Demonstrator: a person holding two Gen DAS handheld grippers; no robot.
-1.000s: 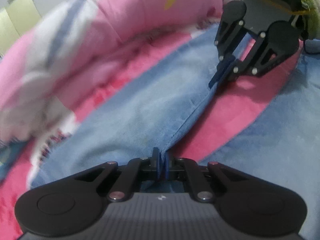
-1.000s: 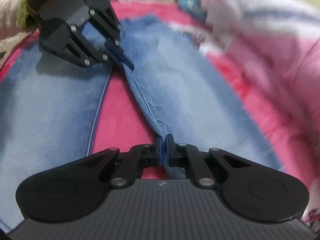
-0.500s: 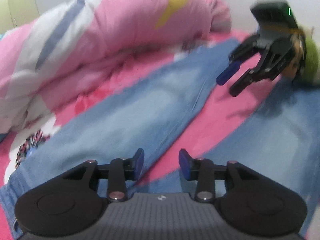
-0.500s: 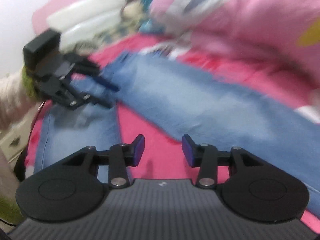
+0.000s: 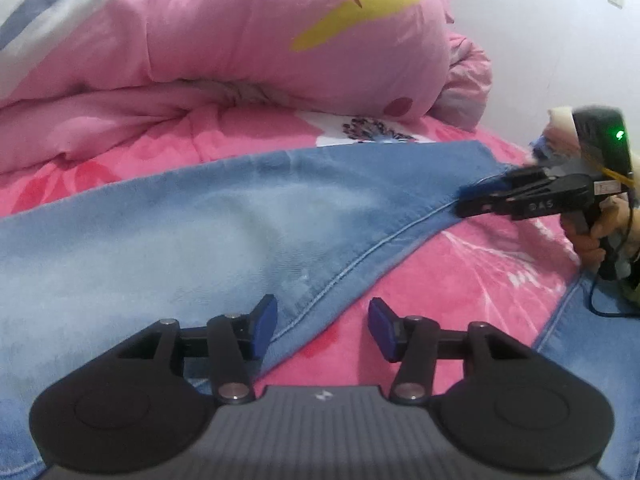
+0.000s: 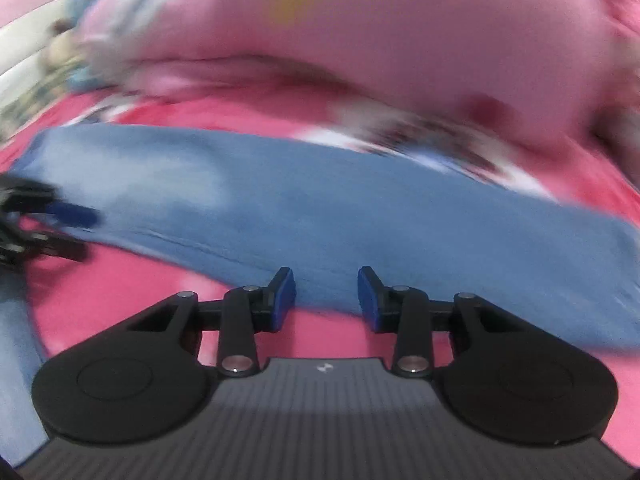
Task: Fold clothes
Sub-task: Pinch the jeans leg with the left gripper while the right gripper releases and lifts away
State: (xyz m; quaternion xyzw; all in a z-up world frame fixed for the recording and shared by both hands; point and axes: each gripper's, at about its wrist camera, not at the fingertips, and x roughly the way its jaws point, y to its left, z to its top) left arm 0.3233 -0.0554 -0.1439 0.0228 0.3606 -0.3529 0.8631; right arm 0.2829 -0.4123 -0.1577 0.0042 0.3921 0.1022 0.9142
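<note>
Light blue jeans lie flat on the pink bed sheet. One leg (image 5: 224, 232) stretches across the left wrist view, its seam edge running between the fingers of my left gripper (image 5: 324, 326), which is open and holds nothing. My right gripper (image 5: 468, 200), held by a hand, hovers at that leg's far end. In the blurred right wrist view the same leg (image 6: 320, 208) crosses the middle, just beyond my open, empty right gripper (image 6: 326, 298). The left gripper (image 6: 80, 232) shows at the far left edge. A second leg (image 5: 592, 360) peeks in at lower right.
A bulky pink duvet with a yellow carrot print (image 5: 280, 40) is heaped along the far side of the jeans. The pink floral sheet (image 5: 460, 280) shows between the two legs. A white wall (image 5: 540, 20) stands behind the bed.
A second ago both grippers were shut on the leg's seam edge. They opened, released the denim and drew apart; the leg now lies flat on the sheet.
</note>
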